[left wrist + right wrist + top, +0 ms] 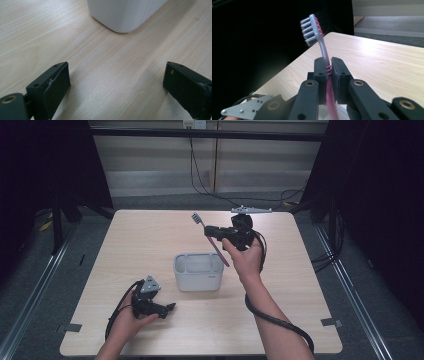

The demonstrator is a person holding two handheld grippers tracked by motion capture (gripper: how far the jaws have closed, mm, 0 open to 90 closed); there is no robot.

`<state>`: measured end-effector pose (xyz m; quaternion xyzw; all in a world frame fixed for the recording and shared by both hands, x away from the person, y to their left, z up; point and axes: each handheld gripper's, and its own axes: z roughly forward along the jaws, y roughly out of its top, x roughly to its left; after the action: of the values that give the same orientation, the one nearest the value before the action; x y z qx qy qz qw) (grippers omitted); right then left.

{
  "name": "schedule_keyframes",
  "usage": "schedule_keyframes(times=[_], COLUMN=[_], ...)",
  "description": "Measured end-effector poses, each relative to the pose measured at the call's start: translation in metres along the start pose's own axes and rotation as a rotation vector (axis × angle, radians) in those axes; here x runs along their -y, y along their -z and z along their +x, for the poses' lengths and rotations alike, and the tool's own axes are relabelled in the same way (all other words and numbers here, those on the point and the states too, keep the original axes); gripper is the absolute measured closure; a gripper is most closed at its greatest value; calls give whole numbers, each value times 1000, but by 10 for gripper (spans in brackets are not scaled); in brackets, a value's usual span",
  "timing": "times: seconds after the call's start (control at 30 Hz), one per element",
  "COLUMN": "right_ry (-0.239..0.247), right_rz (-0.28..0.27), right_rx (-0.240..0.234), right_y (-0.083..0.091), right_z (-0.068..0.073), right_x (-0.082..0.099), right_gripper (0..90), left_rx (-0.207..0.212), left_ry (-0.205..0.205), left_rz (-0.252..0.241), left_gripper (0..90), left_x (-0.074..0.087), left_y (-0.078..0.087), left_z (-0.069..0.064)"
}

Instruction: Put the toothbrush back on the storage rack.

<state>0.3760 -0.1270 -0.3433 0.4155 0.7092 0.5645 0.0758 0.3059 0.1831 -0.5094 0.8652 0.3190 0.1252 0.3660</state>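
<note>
A square light-wood bench (150,240) is set on grey carpeted floor (165,200), flanked by black curtains (50,165) and backed by pale wall panels (150,165).

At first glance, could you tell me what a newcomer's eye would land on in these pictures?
Most striking is the pink and grey toothbrush, clamped mid-handle in the right gripper and raised above the table, bristles up. Just below it stands a white holder at the table's middle. The left gripper rests open near the front edge.

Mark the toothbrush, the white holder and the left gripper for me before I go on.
toothbrush (311,28), right gripper view, on the bristle head above the shut jaws.
white holder (198,280), high view, on its front wall.
left gripper (116,82), left gripper view, midway between its open jaws, over the table.
</note>
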Motion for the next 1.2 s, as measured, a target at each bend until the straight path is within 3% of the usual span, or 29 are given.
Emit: schedule_keyframes(times=[0.9,1.2], right_ry=[-1,-12], right_rz=[-2,-2], right_rx=[-15,-13], right_y=[-14,-18], right_z=[4,-1], right_x=[1,8], right_gripper=[830,829], left_rx=[4,3], left_ry=[2,2], left_rz=[0,-1], left_gripper=[64,64], left_x=[0,0], left_y=[0,0], left_z=[0,0])
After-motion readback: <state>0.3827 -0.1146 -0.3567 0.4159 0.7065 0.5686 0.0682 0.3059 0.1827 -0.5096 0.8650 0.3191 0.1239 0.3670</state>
